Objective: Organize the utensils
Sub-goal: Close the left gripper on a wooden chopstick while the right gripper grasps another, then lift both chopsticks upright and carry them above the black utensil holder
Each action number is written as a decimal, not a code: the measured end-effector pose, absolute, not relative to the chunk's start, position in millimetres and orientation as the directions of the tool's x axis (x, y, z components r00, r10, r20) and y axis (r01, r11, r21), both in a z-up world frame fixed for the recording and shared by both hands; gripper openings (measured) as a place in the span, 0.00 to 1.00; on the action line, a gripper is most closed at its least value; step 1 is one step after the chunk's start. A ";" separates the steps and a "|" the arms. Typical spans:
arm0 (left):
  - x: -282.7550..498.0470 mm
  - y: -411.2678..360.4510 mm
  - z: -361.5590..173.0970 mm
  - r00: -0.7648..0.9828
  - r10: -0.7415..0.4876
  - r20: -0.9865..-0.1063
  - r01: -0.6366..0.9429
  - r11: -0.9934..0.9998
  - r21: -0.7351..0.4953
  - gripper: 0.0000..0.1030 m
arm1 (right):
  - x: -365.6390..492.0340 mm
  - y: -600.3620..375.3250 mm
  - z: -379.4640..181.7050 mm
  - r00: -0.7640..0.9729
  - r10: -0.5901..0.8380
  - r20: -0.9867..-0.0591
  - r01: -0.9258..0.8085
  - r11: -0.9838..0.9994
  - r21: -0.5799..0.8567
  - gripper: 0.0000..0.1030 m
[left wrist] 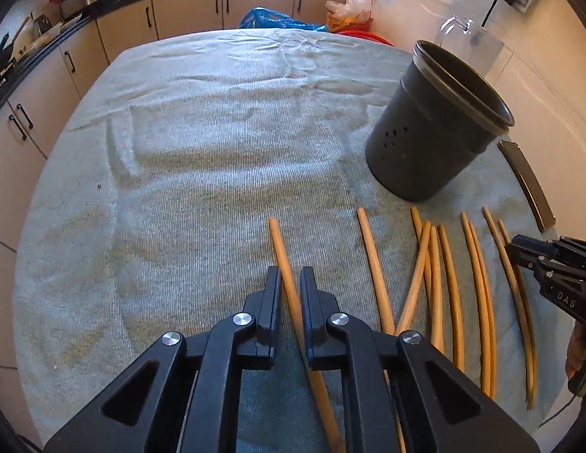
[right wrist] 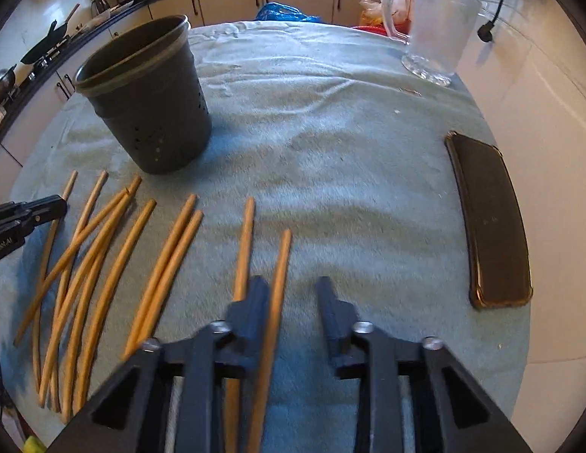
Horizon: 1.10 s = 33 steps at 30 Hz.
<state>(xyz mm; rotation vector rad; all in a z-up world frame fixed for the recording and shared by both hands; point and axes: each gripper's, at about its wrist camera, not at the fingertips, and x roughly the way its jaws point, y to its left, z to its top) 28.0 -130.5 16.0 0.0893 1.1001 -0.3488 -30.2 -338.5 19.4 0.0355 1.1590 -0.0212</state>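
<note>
Several wooden chopsticks (left wrist: pixel 444 287) lie side by side on a grey-blue towel (left wrist: pixel 217 151). A dark perforated utensil holder (left wrist: pixel 436 124) stands upright behind them; it also shows in the right wrist view (right wrist: pixel 149 102). My left gripper (left wrist: pixel 291 283) has its jaws narrowly apart around the leftmost chopstick (left wrist: pixel 285 260), which runs between the fingers. My right gripper (right wrist: pixel 293 294) is open and low over the towel, with the rightmost chopstick (right wrist: pixel 279 283) just inside its left finger and another chopstick (right wrist: pixel 243 249) just outside it.
A black phone (right wrist: pixel 489 222) lies at the towel's right edge. A glass mug (right wrist: pixel 436 26) stands at the back right. Kitchen cabinets (left wrist: pixel 187 11) and a cluttered counter run behind and to the left. A white wall is on the right.
</note>
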 end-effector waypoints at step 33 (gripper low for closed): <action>-118.7 -104.8 165.9 0.758 -0.233 -0.609 0.316 0.948 0.030 0.06 | -178.1 -317.9 173.8 0.819 0.055 -0.571 0.031 0.990 0.140 0.06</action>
